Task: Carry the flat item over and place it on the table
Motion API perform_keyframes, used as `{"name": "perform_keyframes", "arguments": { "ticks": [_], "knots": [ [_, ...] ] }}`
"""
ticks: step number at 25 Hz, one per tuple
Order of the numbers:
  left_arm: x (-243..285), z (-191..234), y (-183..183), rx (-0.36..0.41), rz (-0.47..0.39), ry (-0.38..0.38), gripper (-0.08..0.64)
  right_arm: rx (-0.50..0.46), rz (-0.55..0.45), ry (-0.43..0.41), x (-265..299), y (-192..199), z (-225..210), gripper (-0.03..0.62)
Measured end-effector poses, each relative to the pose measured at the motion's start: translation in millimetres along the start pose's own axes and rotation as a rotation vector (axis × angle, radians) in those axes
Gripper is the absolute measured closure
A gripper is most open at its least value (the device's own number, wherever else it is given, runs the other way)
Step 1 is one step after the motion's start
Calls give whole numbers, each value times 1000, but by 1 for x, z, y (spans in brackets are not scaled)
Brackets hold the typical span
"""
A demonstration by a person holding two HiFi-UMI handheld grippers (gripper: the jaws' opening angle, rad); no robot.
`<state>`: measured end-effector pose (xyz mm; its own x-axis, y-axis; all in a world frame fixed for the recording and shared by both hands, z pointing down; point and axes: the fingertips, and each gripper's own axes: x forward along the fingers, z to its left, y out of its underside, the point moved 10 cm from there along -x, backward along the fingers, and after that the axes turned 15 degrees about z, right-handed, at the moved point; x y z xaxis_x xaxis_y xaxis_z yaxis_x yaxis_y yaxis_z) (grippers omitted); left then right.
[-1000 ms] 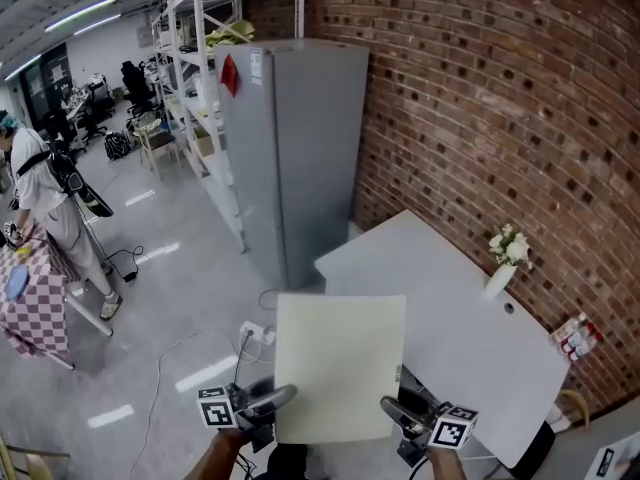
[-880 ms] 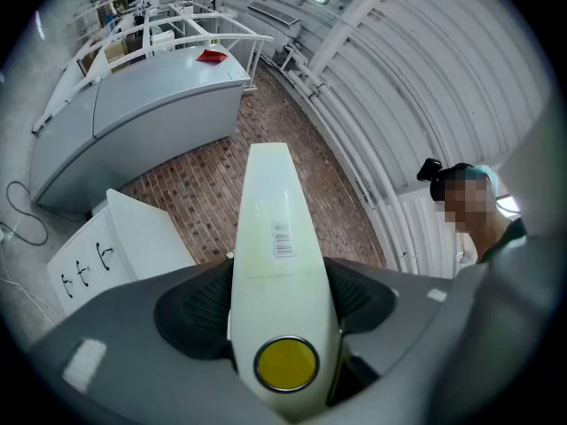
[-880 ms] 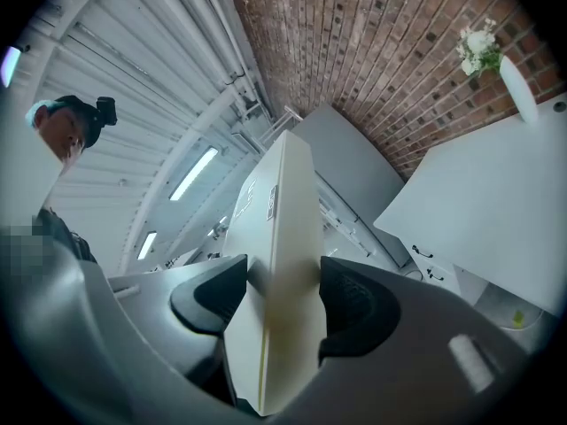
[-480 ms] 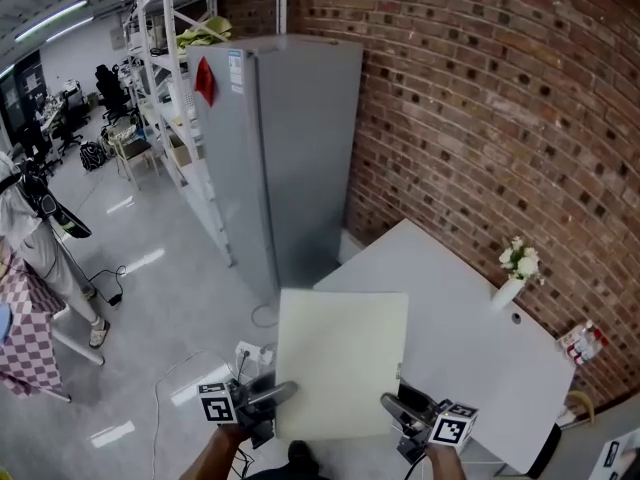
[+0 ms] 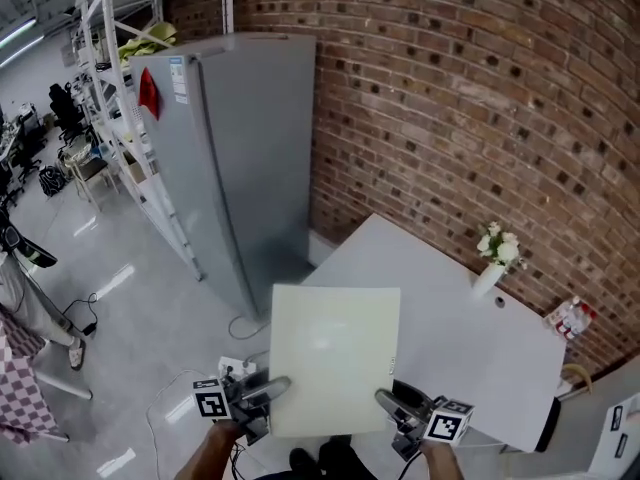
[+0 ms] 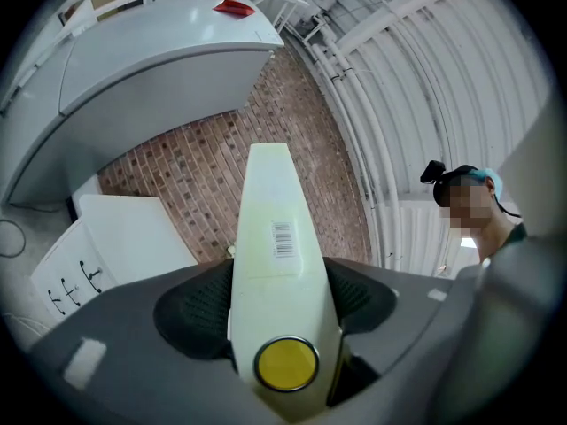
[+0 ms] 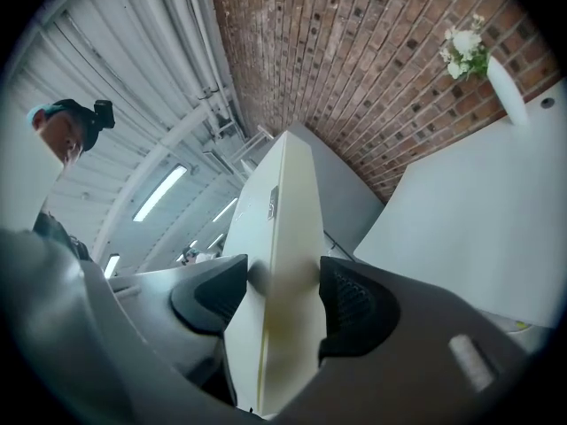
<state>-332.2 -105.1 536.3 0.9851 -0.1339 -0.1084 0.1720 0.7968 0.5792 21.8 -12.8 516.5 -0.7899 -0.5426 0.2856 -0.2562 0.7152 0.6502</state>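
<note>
left gripper [image 5: 266, 389]: pointing forward and about level, low left in the head view. Its jaws are clamping the board's near left edge, with the dark ribbed pads pressing on both faces.
right gripper [image 5: 389, 401]: mirroring it on the right. Its jaws are squeezing the near right edge the same way.
hands: only the wrists are peeking in at the bottom edge, one behind each gripper.
board [image 5: 335, 353]: thin, flat, squarish, pale cream and matte. A barcode sticker and a round yellow dot are showing on one face in the left gripper view.
where it's at: hanging in the air between the two grippers, lying roughly flat, with its far right side overlapping the table's left edge.
table [image 5: 470, 343]: smooth white flat top, sitting against the rough red brick wall [image 5: 450, 108].
vase [image 5: 488, 278]: slim and white, holding white flowers, standing on the table near the wall.
</note>
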Motion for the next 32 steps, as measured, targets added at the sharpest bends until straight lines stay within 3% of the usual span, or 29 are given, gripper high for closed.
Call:
{"name": "perform_keyframes", "arguments": {
  "ticks": [7,12,17,21,32],
  "knots": [
    [58,43,-26,-29,86,52,247,44,-75,62,-18,-15,-40,353],
    [108,74,-65,-2,164,76,247,58,-103,83,-25,-47,-78,356],
    [162,105,-97,-17,206,98,247,109,-130,113,-38,-71,-123,356],
    [200,121,-110,-28,235,108,245,97,-156,144,-54,-94,-145,357],
    [269,155,-140,-56,320,151,249,168,-206,228,-77,-119,-178,359]
  ]
}}
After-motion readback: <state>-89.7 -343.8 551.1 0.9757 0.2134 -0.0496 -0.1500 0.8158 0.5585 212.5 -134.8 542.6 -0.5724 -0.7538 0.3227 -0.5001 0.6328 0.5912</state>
